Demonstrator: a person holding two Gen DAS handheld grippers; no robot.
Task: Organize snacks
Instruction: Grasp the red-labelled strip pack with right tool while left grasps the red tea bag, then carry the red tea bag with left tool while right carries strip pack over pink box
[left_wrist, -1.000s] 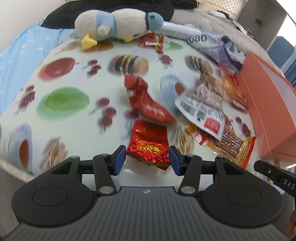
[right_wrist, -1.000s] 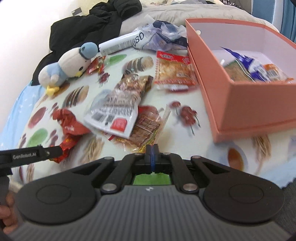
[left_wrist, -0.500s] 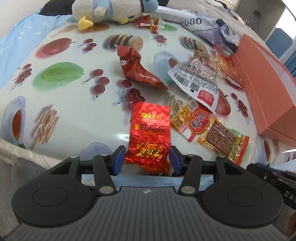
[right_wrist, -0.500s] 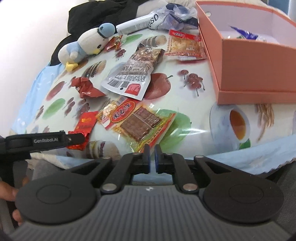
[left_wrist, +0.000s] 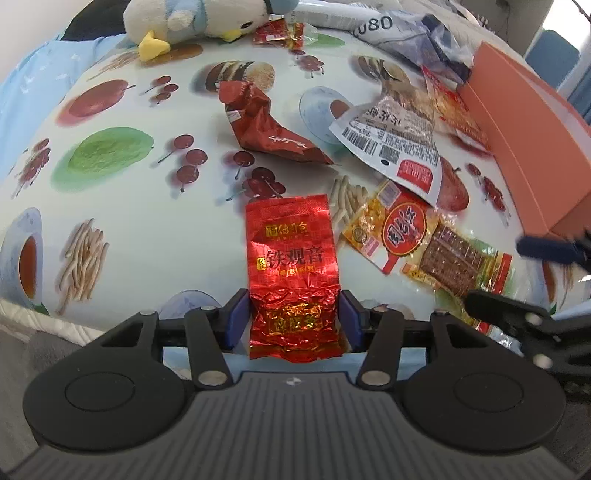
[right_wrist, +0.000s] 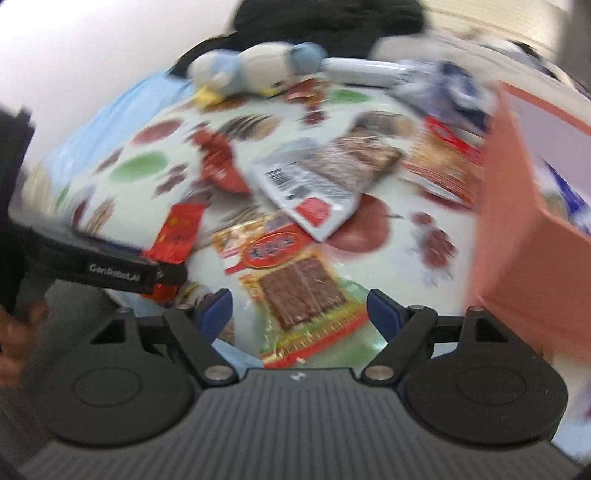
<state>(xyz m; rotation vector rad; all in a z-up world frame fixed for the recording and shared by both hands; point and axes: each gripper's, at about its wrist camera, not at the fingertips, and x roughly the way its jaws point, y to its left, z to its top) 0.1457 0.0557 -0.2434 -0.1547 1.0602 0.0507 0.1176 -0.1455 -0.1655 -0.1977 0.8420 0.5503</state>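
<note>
**Red foil packet in my left jaws, right jaws spread over the jerky pack**

My left gripper (left_wrist: 293, 317) has its jaws closed on the lower half of the shiny red foil tea packet with gold lettering (left_wrist: 293, 266); its upper half lies forward over the near edge of the surface (left_wrist: 110, 206), which wears a white cloth printed with fruit and snacks. Just right of it lies the yellow-and-red clear pack of brown jerky (left_wrist: 428, 247), and my right gripper (right_wrist: 299, 314) sits over that pack's near end with its jaws wide apart, holding nothing. The right wrist view is blurred, so I cannot tell whether a blue pad touches the wrapper. Overlapping the jerky pack's far end is a white barcode-labelled snack pouch (left_wrist: 399, 144); left of that lies a crumpled dark red wrapper (left_wrist: 266, 125). The salmon-pink cardboard box (left_wrist: 524, 144) stands along the right side, with packets inside it in the right wrist view. A blue-and-cream plush bird (left_wrist: 199, 18) lies at the far edge.
</note>
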